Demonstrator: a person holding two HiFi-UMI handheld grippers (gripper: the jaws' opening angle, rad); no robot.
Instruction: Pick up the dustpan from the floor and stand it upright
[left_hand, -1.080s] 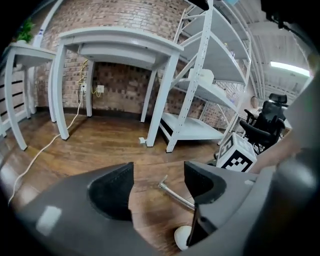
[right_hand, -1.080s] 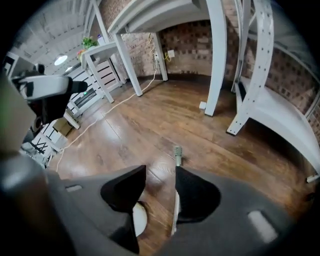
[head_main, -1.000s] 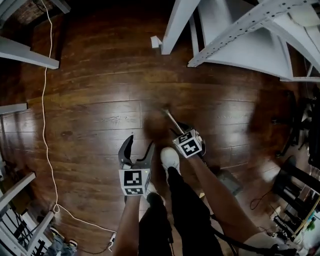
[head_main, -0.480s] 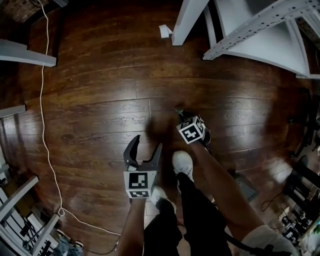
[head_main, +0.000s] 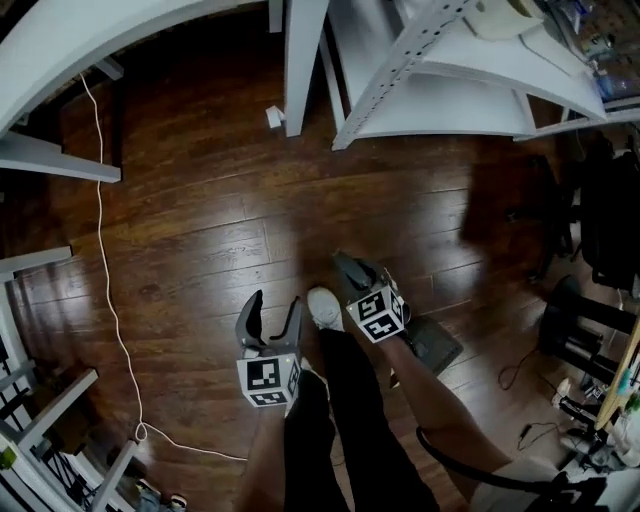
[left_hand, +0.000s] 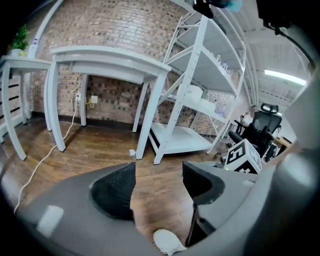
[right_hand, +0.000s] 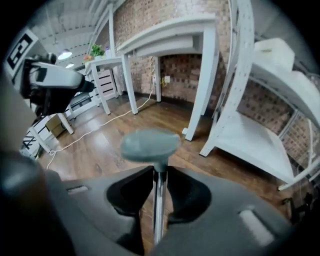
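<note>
The dustpan has a thin metal handle topped by a grey knob. In the head view its dark grey pan shows low beside the person's right leg. My right gripper is shut on the handle just under the knob, which stands up above the jaws. It sits right of centre in the head view. My left gripper hangs beside it on the left. Its jaws are closing with nothing between them, only floor and a white shoe below.
A white shelving rack and a white table leg stand ahead on the dark wooden floor. A white cable trails down the left side past more white furniture. Dark chairs and clutter fill the right edge.
My right gripper has shut on the dustpan handle. Both grippers have risen from near the floor, and the handle has come up with the right one. The left jaws have narrowed.
</note>
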